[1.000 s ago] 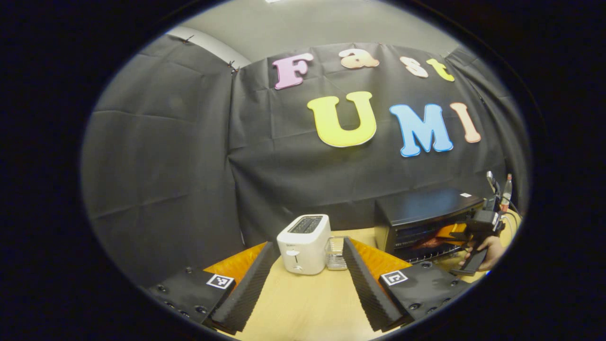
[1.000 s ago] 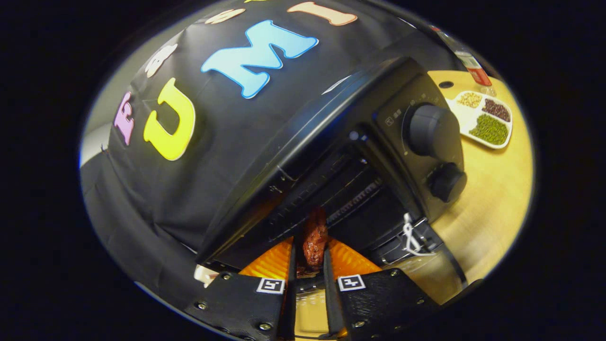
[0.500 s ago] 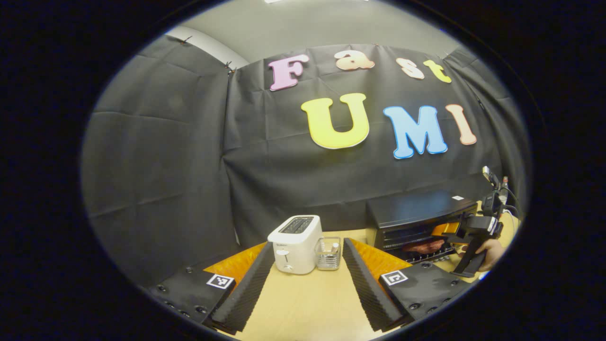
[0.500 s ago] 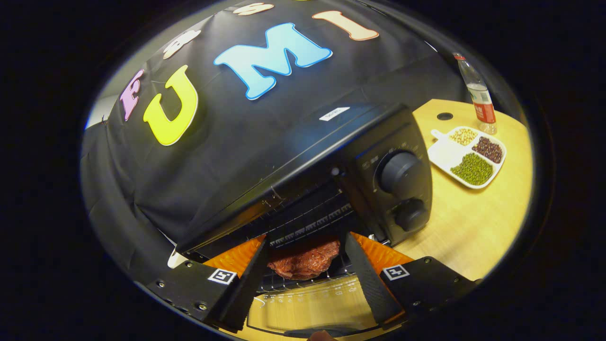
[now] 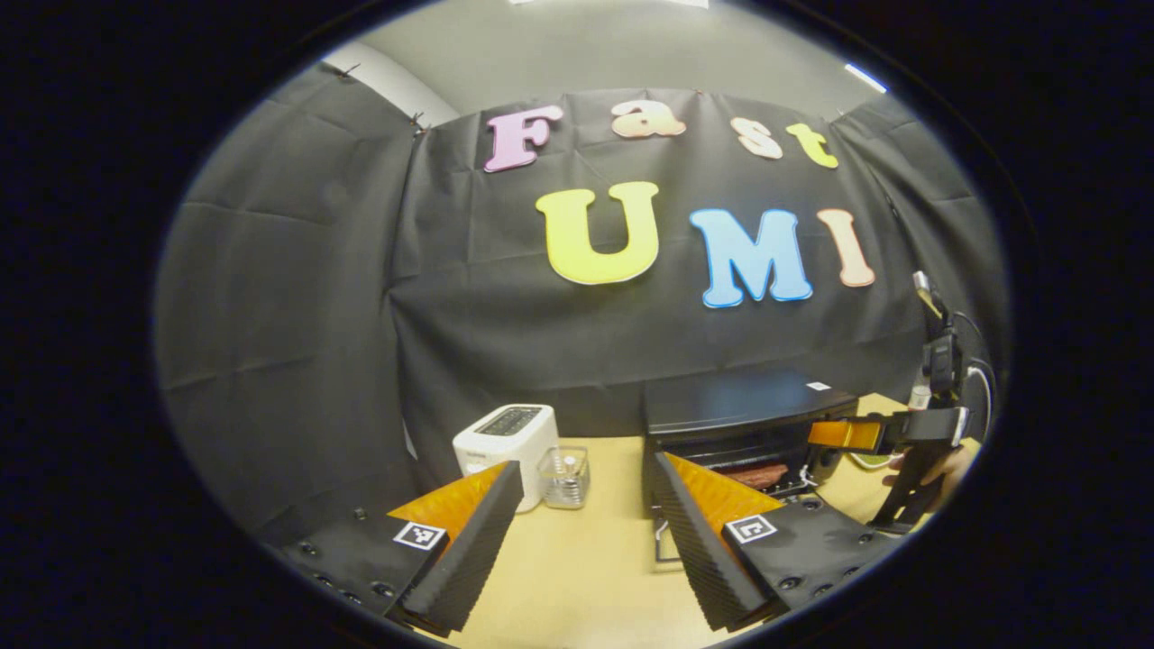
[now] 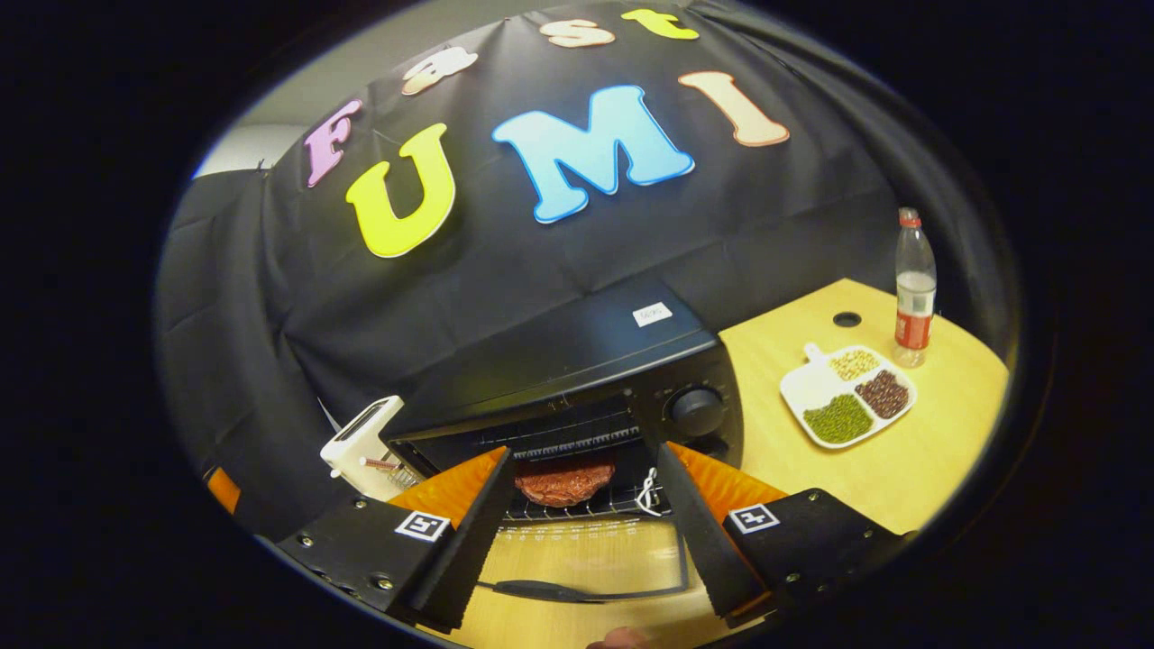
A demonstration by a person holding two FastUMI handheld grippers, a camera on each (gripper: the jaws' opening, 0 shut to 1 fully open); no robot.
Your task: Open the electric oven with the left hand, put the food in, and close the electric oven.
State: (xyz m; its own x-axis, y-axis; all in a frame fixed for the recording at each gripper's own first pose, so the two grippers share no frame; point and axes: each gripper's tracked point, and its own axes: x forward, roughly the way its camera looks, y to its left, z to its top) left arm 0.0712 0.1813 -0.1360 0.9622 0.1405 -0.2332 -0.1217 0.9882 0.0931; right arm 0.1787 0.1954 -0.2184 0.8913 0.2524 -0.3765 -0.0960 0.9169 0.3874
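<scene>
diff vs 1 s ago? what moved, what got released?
The right gripper let go of the meat: a second ago its fingers were shut on it at the oven mouth; now they are open and have backed out. The meat lies on the oven rack. The left gripper swung toward the oven, open as before. The oven door stays down, toaster unmoved.

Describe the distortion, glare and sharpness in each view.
Left gripper view: fisheye bends the booth wall; the oven and toaster look small yet sharp. Right gripper view: horizon tilts, pale sheen on the oven top, the food is sharp, and the glass door reflects the table.
</scene>
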